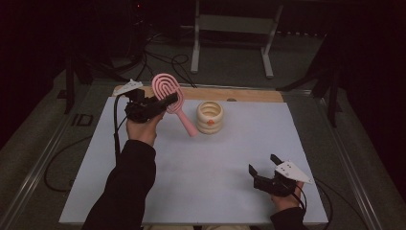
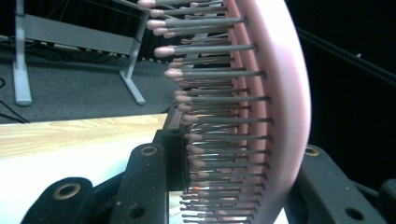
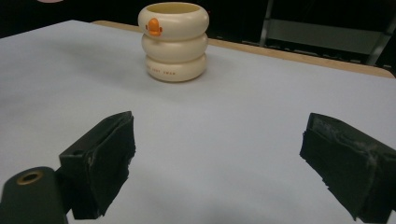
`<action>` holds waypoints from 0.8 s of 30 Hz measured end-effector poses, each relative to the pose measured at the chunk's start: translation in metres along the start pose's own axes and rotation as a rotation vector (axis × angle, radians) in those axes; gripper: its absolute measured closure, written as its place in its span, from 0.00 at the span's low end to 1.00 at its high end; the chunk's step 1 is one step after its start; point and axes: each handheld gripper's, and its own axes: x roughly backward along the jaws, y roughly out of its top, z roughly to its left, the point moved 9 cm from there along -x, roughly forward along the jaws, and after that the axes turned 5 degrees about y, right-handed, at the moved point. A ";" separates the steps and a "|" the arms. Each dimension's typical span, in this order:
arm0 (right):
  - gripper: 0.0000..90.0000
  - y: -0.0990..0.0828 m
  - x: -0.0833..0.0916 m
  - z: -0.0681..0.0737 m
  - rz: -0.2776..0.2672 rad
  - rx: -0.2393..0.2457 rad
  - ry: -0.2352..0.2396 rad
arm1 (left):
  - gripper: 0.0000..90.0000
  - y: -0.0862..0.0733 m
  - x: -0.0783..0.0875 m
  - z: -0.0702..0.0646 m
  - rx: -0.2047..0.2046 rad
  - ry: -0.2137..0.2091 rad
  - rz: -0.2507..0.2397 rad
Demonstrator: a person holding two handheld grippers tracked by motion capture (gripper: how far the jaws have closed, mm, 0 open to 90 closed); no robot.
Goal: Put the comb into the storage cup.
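Note:
My left gripper [image 1: 170, 101] is shut on the head of a pink hairbrush [image 1: 168, 94], held above the table at the far left. The brush's handle slants down to the right toward a cream ribbed cup [image 1: 209, 117] with an orange mark, which stands upright on the white mat. In the left gripper view the brush [image 2: 275, 102] stands on edge between the jaws, its grey bristles pointing left. My right gripper [image 1: 263, 165] rests near the front right of the mat, open, with nothing between its pads. The right gripper view looks across the mat at the cup [image 3: 173, 41].
A white mat [image 1: 201, 163] covers the table, with a wooden strip [image 1: 249, 95] along its far edge. A metal frame [image 1: 232, 33] stands on the floor beyond the table. Cables lie on the floor at the far left.

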 end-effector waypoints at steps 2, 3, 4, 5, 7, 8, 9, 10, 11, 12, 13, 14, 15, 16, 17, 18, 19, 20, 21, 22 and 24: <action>0.11 0.000 0.000 -0.001 0.000 -0.002 -0.002 | 0.72 0.005 -0.004 0.001 -0.008 0.004 -0.006; 0.11 0.000 0.000 -0.001 0.000 -0.002 -0.002 | 0.72 0.006 -0.004 0.001 -0.006 0.002 -0.008; 0.11 0.000 0.000 -0.001 0.000 -0.002 -0.002 | 0.72 0.006 -0.004 0.001 -0.006 0.002 -0.008; 0.11 0.000 0.000 0.000 0.000 -0.002 -0.002 | 0.72 0.008 -0.006 0.000 -0.003 0.000 -0.011; 0.11 0.000 0.000 0.000 -0.001 -0.003 0.002 | 0.72 0.010 -0.006 0.000 -0.004 0.000 -0.013; 0.11 0.000 0.000 0.001 0.001 0.001 0.001 | 0.72 0.011 -0.007 -0.001 -0.008 0.002 -0.013; 0.11 -0.001 -0.001 0.001 0.002 0.002 0.002 | 0.72 0.013 -0.008 -0.002 -0.014 0.003 -0.013; 0.11 0.000 -0.001 0.002 0.003 0.003 0.005 | 0.72 0.013 -0.009 -0.003 -0.018 0.003 -0.013; 0.11 -0.001 -0.001 0.002 0.003 0.004 0.006 | 0.72 0.015 -0.010 -0.004 -0.028 0.003 -0.013; 0.11 -0.001 -0.001 0.002 0.006 0.008 0.002 | 0.71 0.015 -0.011 -0.004 -0.031 0.004 -0.012; 0.11 -0.001 -0.001 0.002 0.008 0.009 0.002 | 0.72 0.015 -0.012 -0.004 -0.036 0.005 -0.009; 0.11 -0.001 -0.001 0.002 0.007 0.008 0.003 | 0.72 0.016 -0.013 -0.004 -0.040 0.009 -0.008; 0.11 -0.001 -0.001 0.002 0.005 0.007 0.003 | 0.72 0.016 -0.014 -0.004 -0.046 0.012 -0.006; 0.11 -0.001 -0.001 0.002 0.004 0.007 0.002 | 0.72 0.016 -0.015 -0.004 -0.047 0.014 -0.006; 0.11 0.000 0.000 0.002 0.003 0.007 0.001 | 0.72 0.017 -0.016 -0.005 -0.050 0.014 -0.007; 0.11 0.000 0.000 0.002 0.003 0.007 0.001 | 0.72 0.017 -0.016 -0.005 -0.050 0.014 -0.007; 0.11 -0.001 0.000 0.002 0.006 0.005 0.000 | 0.71 0.018 -0.017 -0.005 -0.049 0.015 -0.008; 0.11 -0.001 0.000 0.002 0.008 0.005 0.001 | 0.71 0.019 -0.019 -0.005 -0.054 0.019 -0.005; 0.11 -0.001 0.000 0.002 0.008 0.005 0.001 | 0.71 0.019 -0.019 -0.005 -0.054 0.019 -0.005; 0.11 -0.001 0.000 0.002 0.004 0.003 0.002 | 0.71 0.019 -0.021 -0.005 -0.058 0.022 -0.003; 0.11 -0.001 0.000 0.002 0.004 0.003 0.004 | 0.71 0.020 -0.023 -0.005 -0.063 0.026 0.001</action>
